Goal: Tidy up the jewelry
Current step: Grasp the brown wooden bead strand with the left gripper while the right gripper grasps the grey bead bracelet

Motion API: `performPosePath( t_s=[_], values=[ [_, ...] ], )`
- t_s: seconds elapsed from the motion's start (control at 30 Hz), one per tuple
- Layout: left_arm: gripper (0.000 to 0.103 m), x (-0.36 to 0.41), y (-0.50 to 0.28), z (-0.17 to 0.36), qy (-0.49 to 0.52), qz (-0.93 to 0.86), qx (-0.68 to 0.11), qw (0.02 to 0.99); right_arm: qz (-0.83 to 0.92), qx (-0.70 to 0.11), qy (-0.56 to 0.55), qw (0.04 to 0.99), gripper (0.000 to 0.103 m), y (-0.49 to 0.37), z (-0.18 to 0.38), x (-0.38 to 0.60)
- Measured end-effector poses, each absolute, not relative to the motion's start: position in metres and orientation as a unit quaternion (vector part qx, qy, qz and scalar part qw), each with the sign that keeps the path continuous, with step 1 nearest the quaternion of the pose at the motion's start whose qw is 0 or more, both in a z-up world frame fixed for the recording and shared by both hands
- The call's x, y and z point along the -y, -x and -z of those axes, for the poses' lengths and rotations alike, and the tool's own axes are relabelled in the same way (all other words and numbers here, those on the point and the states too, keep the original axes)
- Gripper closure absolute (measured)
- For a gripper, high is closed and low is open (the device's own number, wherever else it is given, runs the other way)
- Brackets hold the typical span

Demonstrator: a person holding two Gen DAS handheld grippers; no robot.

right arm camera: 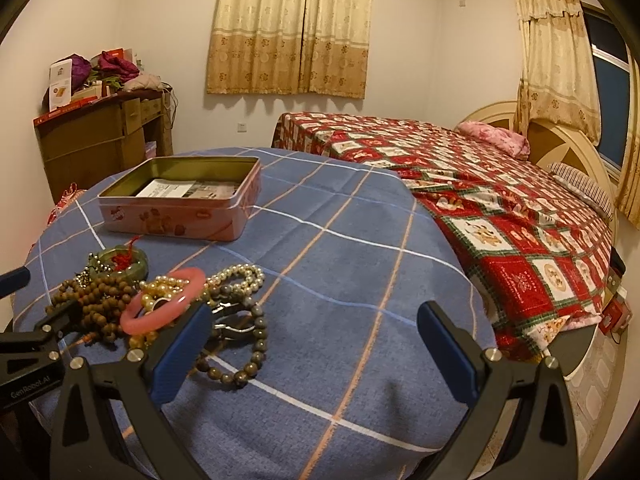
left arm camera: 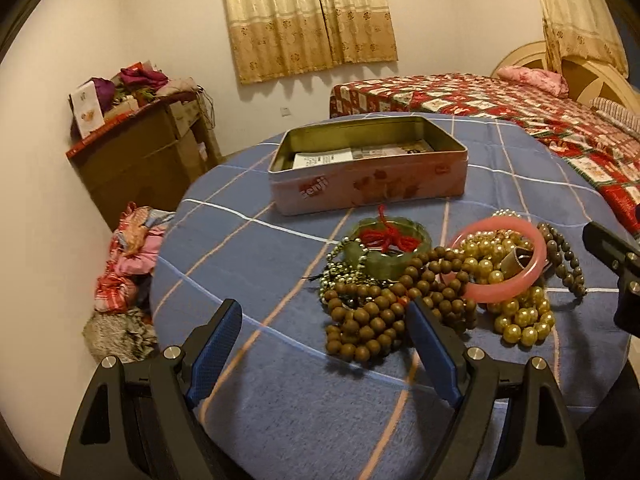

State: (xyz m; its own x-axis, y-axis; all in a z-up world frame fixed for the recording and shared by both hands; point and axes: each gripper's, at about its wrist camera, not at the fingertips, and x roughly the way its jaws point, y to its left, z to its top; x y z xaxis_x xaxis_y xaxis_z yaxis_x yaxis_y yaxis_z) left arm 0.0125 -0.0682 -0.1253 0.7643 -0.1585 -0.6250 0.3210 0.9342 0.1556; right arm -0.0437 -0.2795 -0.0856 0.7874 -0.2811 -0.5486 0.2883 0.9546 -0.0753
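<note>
Both grippers, left gripper (left arm camera: 324,320) and right gripper (right arm camera: 316,324), hover with fingers spread apart, holding nothing. Centre frame, a tangled jewelry pile includes a pink bangle (left arm camera: 498,258) and brown wooden beads (left arm camera: 372,320), below an open pink rectangular tin (left arm camera: 368,168).

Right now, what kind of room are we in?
Most likely a bedroom. There is a bed with a red patterned cover and a pink pillow, curtains over the window, and a round table holding jewelry.

Warm, dim yellowish indoor light from above; the curtains (left arm camera: 310,16) cast soft shadows on the wall (left arm camera: 440,20); strong fisheye bending and black vignette at corners; slight softness throughout, no glare.
</note>
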Motion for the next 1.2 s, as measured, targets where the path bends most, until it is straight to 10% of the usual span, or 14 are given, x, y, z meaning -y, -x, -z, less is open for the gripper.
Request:
performPosePath(
  t_s=[0.13, 0.3, 0.67, 0.97, 1.07, 1.2],
  values=[
    [0.076, 0.069, -0.011, 0.126, -0.106, 0.185, -0.328, 0.92, 0.152, -0.292, -0.002, 0.944, 0.0, 0.042, 0.088, 0.278],
    [0.094, 0.068, -0.006, 0.122, -0.097, 0.214, -0.326, 0.916, 0.151, -0.292, 0.001, 0.944, 0.0, 0.041, 0.09, 0.277],
    [0.096, 0.048, 0.003, 0.084, -0.079, 0.221, -0.281, 0.931, 0.108, -0.279, 0.003, 0.954, 0.001, 0.044, 0.089, 0.264],
    [0.096, 0.04, 0.001, 0.07, -0.083, 0.209, -0.26, 0.939, 0.051, -0.306, 0.004, 0.951, 0.03, 0.038, 0.098, 0.253],
    [0.096, 0.039, 0.001, 0.068, -0.081, 0.21, -0.257, 0.94, 0.037, -0.317, 0.004, 0.948, 0.045, 0.035, 0.102, 0.251],
    [0.096, 0.036, 0.0, 0.066, -0.076, 0.208, -0.256, 0.941, 0.007, -0.335, -0.001, 0.942, 0.091, 0.034, 0.107, 0.247]
  ],
)
